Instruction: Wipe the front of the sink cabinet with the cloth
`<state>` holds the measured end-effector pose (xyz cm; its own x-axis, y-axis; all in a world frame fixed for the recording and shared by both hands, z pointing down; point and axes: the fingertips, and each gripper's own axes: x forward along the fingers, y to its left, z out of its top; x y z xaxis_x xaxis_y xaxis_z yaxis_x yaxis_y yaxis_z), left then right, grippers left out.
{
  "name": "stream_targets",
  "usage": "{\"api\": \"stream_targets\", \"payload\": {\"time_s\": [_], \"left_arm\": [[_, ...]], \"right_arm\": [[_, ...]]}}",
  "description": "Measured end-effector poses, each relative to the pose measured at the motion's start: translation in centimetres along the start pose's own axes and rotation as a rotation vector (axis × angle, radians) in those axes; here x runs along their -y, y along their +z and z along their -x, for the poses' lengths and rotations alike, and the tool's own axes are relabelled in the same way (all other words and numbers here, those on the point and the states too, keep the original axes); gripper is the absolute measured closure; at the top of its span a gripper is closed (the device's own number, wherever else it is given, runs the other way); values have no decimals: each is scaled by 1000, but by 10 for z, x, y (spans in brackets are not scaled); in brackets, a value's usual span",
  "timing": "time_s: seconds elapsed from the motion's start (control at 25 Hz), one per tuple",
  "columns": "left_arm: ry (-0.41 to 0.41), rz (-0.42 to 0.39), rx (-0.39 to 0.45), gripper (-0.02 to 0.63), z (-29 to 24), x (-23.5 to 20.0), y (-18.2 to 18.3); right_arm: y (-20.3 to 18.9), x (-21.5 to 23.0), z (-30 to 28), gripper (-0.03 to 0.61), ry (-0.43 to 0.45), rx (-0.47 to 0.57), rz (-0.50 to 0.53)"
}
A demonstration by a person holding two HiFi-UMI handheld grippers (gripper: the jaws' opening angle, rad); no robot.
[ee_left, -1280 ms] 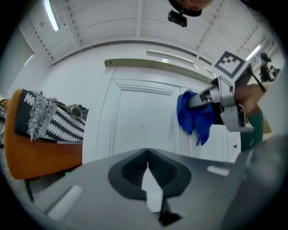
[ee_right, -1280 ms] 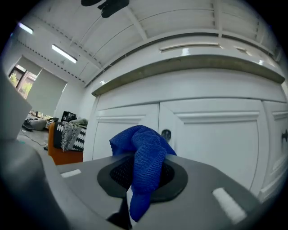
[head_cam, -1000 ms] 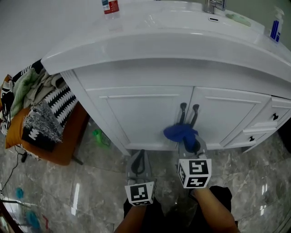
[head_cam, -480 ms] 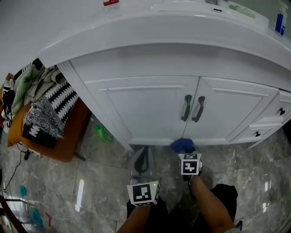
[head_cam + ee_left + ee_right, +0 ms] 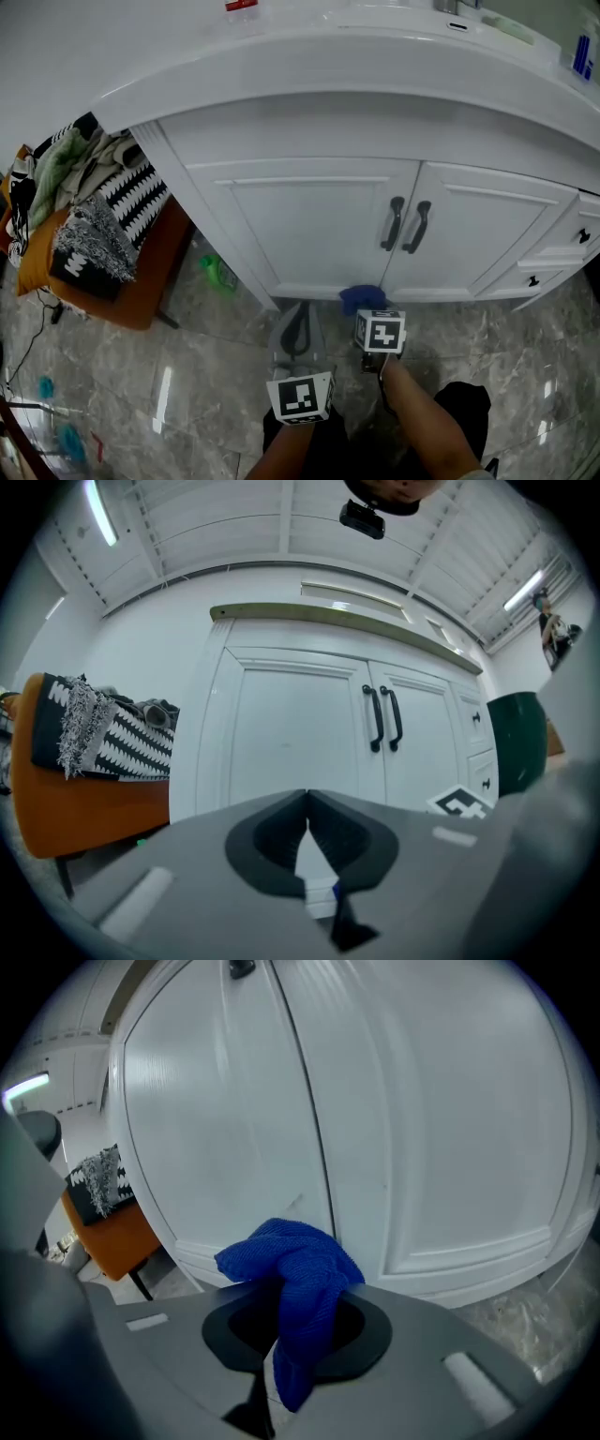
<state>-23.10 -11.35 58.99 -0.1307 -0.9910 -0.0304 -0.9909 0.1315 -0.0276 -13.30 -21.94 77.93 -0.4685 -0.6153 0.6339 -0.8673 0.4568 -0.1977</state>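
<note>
I hold the right tool clamped on the blue cloth at the sink cabinet base; left tool, short of the cabinet, jaws together, empty.

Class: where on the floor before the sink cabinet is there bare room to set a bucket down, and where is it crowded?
Bare floor lies right of the right gripper, below the drawers, and between the left gripper and the orange chair. Crowded: the green bottle at the left corner of the sink cabinet, and the blue cloth held at its base.
</note>
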Motion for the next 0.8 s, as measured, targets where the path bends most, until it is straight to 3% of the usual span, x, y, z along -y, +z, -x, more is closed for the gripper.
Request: {"api": "stream_targets", "payload": {"time_s": [0.44,0.64,0.8], "left_arm": [[7,2,-2,604,0,0,-1],[46,19,-18,603,-3,-12,-7],[52,30,-10,604,-5,-12,-8]], "right_arm": [[24,-37,5,517,121,28,-40],[90,-63,49,518,199,145,40],[163,-80,109,520,228,324,93]]}}
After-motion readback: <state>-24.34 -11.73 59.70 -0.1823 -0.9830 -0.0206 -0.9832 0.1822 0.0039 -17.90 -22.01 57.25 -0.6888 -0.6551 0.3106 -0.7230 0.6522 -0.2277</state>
